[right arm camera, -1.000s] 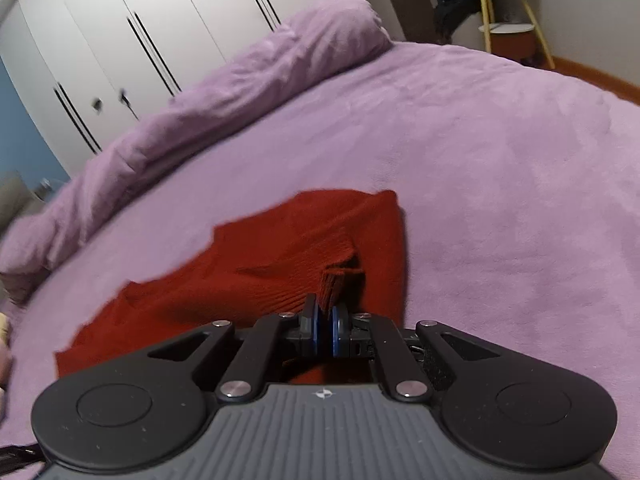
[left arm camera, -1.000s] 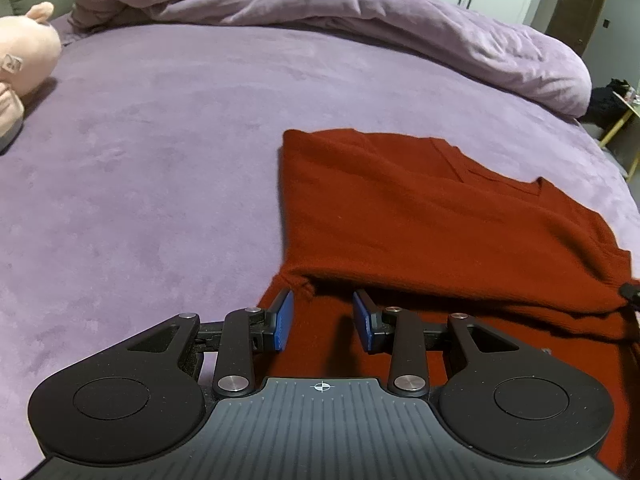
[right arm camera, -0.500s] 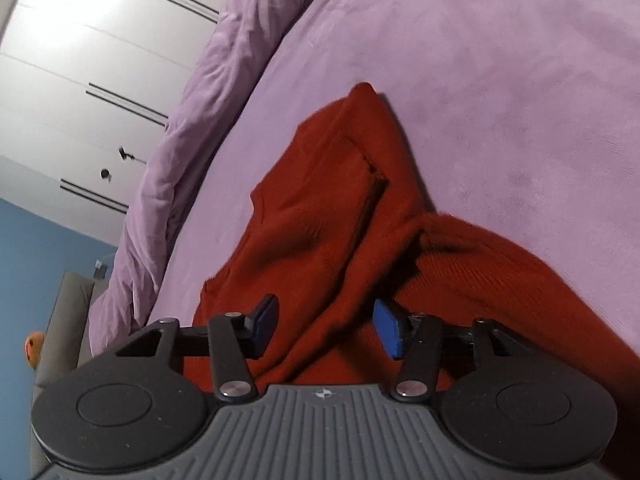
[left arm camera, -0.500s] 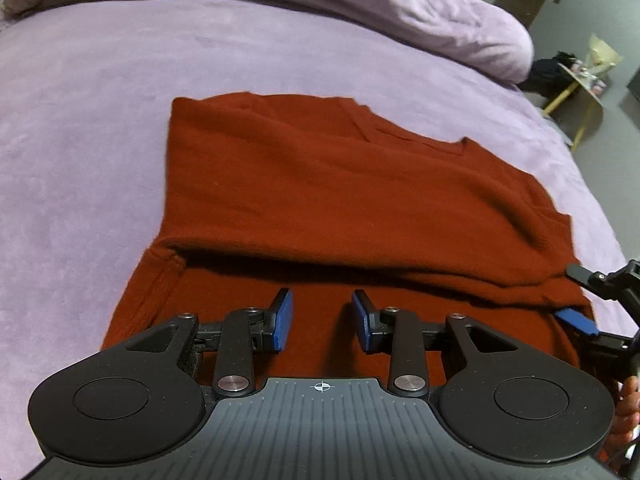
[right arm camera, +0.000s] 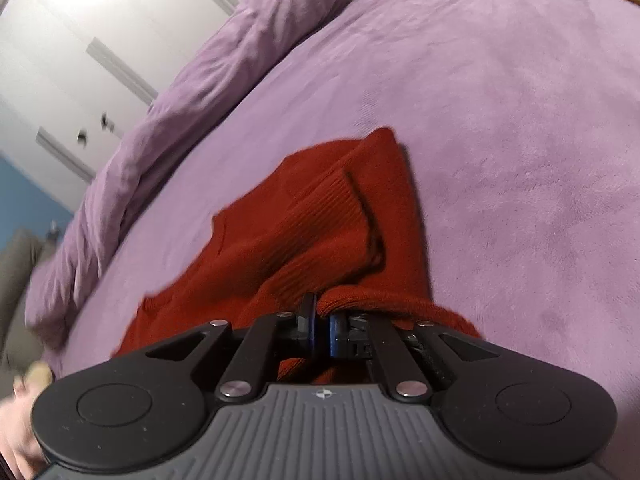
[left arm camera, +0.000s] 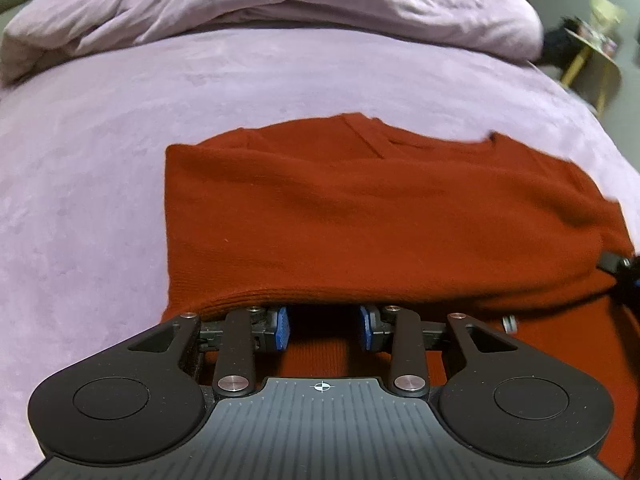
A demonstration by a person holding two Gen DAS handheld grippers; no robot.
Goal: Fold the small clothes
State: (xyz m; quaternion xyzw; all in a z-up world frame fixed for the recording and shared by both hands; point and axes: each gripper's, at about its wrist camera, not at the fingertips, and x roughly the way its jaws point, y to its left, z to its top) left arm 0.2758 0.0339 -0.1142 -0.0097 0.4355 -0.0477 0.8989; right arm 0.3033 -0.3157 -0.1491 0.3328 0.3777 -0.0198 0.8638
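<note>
The right gripper [right arm camera: 321, 326] is closing, its blue pads nearly together with a rolled edge of the red sweater [right arm camera: 320, 220] pinched between them; the knit bunches up just ahead of the fingers and drapes over them. The left gripper [left arm camera: 323, 328] stands partly apart, its two blue pads separated with nothing pressed between them; the folded-over edge of the sweater [left arm camera: 360, 216] lies across the fingertips and hides their ends, while a lower layer of the same red cloth shows in the gap beneath. The sweater lies on the purple bedspread [left arm camera: 100, 160], doubled over on itself, with its V-neck toward the far side. In the left wrist view, part of the right gripper [left arm camera: 622, 276] shows at the sweater's right end. Beyond the sweater a rumpled purple duvet [left arm camera: 280, 0] is heaped along the far edge of the bed, and a small yellow-legged side table [left arm camera: 596, 64] stands off to the right. White wardrobe doors [right arm camera: 80, 40] rise behind the bed in the right wrist view.
</note>
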